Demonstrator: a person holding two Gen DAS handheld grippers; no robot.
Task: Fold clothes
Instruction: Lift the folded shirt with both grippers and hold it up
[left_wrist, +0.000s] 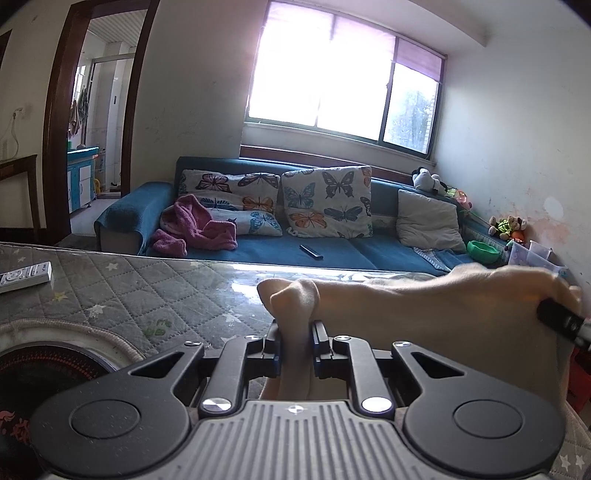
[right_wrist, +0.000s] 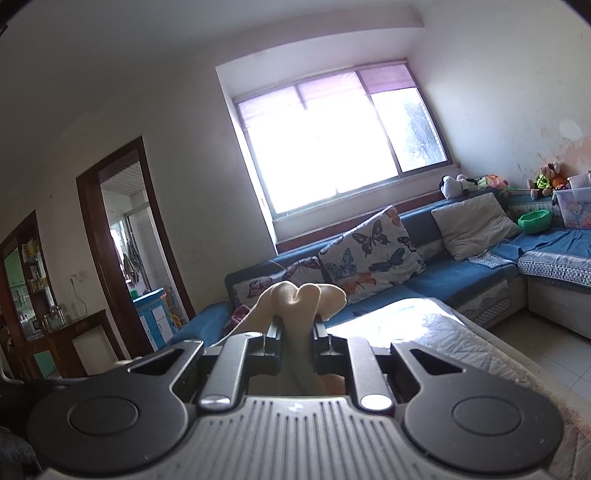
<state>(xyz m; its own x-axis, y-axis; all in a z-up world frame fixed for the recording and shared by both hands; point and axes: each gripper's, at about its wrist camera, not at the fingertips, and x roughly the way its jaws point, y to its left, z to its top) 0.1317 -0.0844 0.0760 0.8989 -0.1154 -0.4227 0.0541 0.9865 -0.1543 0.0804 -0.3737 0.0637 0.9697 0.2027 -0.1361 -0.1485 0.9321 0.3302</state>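
Left gripper (left_wrist: 295, 334) and right gripper (right_wrist: 295, 330) each pinch the cream garment (left_wrist: 424, 295), stretched above the table (left_wrist: 147, 291).

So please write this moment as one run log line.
left gripper: shut on cream garment | right gripper: shut on cream garment | garment stretched above table

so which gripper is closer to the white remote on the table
Left. The left gripper is shut on the cream garment above the table, the white remote off to its left. The right gripper holds the garment's far end.
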